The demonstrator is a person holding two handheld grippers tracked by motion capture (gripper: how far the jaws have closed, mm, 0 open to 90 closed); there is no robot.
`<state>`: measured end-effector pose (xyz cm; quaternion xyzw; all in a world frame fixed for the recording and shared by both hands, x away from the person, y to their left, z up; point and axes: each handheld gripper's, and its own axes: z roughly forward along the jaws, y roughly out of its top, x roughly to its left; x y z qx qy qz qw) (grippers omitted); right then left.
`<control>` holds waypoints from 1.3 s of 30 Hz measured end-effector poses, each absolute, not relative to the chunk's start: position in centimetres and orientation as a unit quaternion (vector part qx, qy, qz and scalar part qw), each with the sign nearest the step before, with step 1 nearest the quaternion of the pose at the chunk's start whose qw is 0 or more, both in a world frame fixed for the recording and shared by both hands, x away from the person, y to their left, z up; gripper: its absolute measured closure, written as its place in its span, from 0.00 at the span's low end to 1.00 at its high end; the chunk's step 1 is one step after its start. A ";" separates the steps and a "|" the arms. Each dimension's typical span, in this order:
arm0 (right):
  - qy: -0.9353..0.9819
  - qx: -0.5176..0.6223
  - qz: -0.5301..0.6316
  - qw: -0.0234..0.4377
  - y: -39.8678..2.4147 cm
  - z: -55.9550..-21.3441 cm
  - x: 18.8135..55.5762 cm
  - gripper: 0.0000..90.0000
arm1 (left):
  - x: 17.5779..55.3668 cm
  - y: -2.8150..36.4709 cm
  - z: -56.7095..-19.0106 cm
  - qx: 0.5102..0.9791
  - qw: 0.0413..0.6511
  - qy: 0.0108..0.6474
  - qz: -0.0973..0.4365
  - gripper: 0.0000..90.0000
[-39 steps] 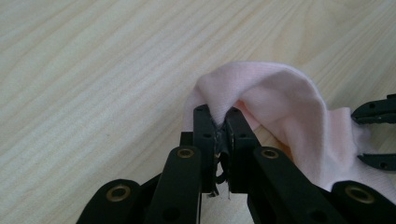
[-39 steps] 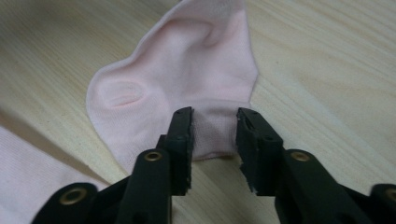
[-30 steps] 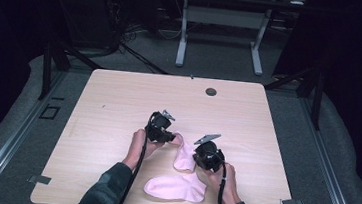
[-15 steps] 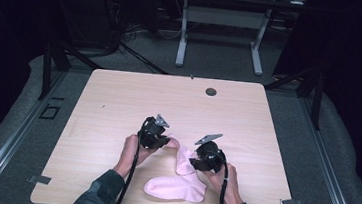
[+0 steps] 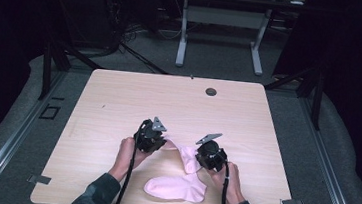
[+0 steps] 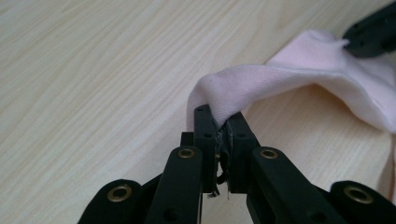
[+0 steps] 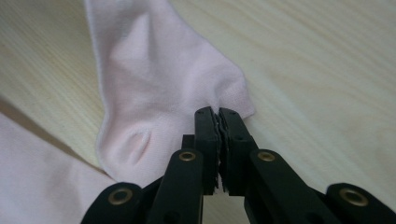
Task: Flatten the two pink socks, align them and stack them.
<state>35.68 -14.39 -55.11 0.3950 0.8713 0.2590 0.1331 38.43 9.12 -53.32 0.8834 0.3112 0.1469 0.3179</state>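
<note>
Pink sock pair (image 5: 181, 182) sits lower centre of the high view on the wooden bench (image 5: 119, 101); left gripper (image 5: 157, 143) and right gripper (image 5: 202, 160) each at an end of the upper sock. Left gripper view: fingers (image 6: 204, 126) clamped on a lifted sock edge (image 6: 243, 88). Right gripper view: fingers (image 7: 233, 128) closed, pinching the sock's corner (image 7: 229, 100). Both grips set, likely folding or pairing left.

A pale wooden table (image 5: 133, 102) with a round cable port (image 5: 211, 92) at its 12 o'clock edge stands on grey carpet (image 5: 314, 160). At 12 o'clock beyond it, a white-legged desk (image 5: 220, 40) stands before dark curtains (image 5: 353, 63); cables (image 5: 120, 31) tangle at 10 o'clock.
</note>
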 end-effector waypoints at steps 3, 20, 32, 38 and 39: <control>0.879 0.381 0.242 0.154 -14.7 -54.7 36.3 0.96 | 38.0 9.2 -53.5 0.886 0.318 0.307 0.138 0.95; 0.865 0.400 0.276 0.124 -16.6 -54.4 36.1 0.66 | 35.8 11.8 -51.2 0.878 0.340 0.316 0.116 0.49; 0.864 0.424 0.251 0.102 -16.7 -55.9 36.0 0.81 | 37.3 8.2 -52.8 0.903 0.307 0.280 0.110 0.77; 0.864 0.421 0.258 0.098 -16.8 -55.9 36.0 0.92 | 36.9 7.8 -53.7 0.917 0.297 0.250 0.094 0.95; 0.865 0.420 0.255 0.104 -16.9 -55.9 36.0 0.93 | 36.7 7.9 -53.8 0.919 0.295 0.246 0.092 0.96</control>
